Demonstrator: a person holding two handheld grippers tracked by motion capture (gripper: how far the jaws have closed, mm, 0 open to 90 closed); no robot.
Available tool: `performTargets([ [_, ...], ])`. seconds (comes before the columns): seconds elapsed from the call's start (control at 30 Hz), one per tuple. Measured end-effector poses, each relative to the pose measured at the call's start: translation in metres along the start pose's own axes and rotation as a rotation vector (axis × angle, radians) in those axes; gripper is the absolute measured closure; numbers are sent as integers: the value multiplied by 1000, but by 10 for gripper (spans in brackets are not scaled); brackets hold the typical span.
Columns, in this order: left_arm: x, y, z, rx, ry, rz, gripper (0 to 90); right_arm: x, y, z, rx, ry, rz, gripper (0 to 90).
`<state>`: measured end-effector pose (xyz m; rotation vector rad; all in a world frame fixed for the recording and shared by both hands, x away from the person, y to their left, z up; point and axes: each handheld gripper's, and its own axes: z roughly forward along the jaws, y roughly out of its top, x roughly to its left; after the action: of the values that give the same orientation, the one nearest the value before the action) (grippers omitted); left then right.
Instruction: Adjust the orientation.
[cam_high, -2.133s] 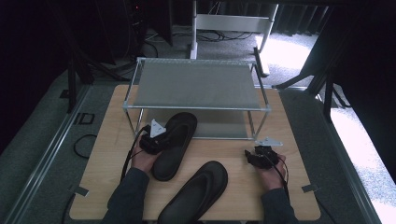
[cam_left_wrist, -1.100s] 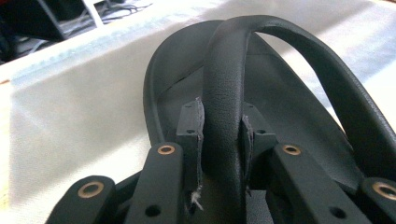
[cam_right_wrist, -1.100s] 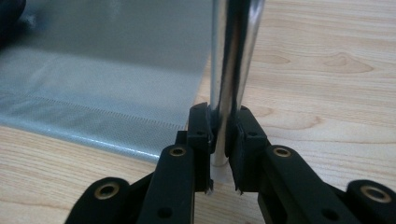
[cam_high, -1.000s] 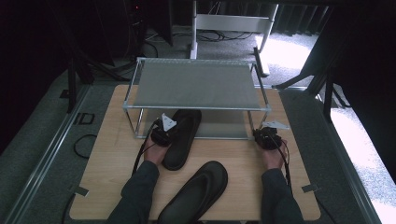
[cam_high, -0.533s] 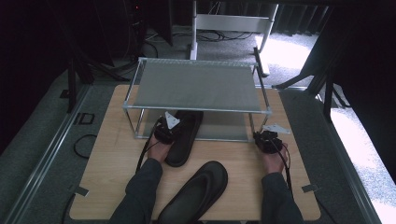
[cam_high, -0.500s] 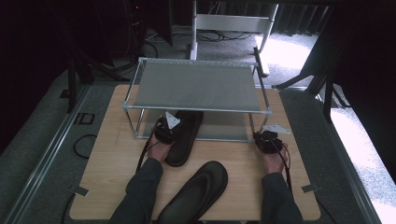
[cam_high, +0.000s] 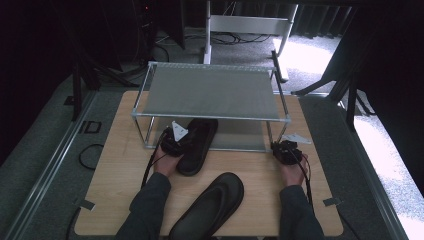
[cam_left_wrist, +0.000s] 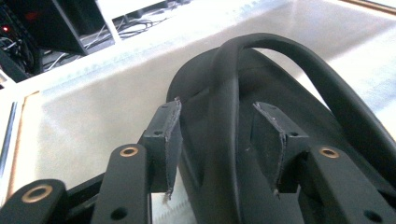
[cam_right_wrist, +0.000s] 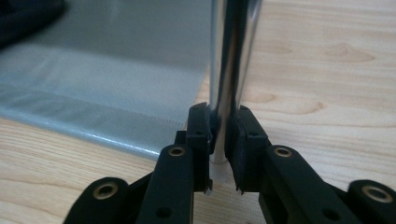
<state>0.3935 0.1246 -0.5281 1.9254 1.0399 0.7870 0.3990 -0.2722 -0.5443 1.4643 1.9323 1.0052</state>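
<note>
A black flip-flop (cam_high: 199, 141) lies with its toe end on the lower shelf (cam_high: 235, 135) of a metal shoe rack (cam_high: 215, 92) and its heel on the table. My left gripper (cam_high: 175, 142) is at the flip-flop's left side. In the left gripper view its jaws have just been opening and my left gripper (cam_left_wrist: 219, 144) stands open astride the flip-flop's strap (cam_left_wrist: 280, 60). My right gripper (cam_high: 283, 150) is at the rack's front right leg, and my right gripper (cam_right_wrist: 224, 140) is shut on that chrome leg (cam_right_wrist: 231, 56). A second black flip-flop (cam_high: 210, 207) lies near the table's front edge.
The rack stands on a wooden table (cam_high: 115, 165) with its mesh top shelf over the lower one. The table sits on grey carpet with cables (cam_high: 87, 155) at the left. A white desk frame (cam_high: 250, 25) stands behind the rack.
The left hand has pushed its flip-flop forward, toe end under the rack's top shelf. The right hand went forward to the rack's front right leg and has stayed there.
</note>
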Motion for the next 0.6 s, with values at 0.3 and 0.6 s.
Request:
performTargets([
  [0.3,1,-11,-32,0,-56,-36,488,-1,-4,4,-2,2,0,782],
  [0.6,-4,-29,-58,-22,-54,-101,348,-1,-5,7,-12,-2,14,785],
])
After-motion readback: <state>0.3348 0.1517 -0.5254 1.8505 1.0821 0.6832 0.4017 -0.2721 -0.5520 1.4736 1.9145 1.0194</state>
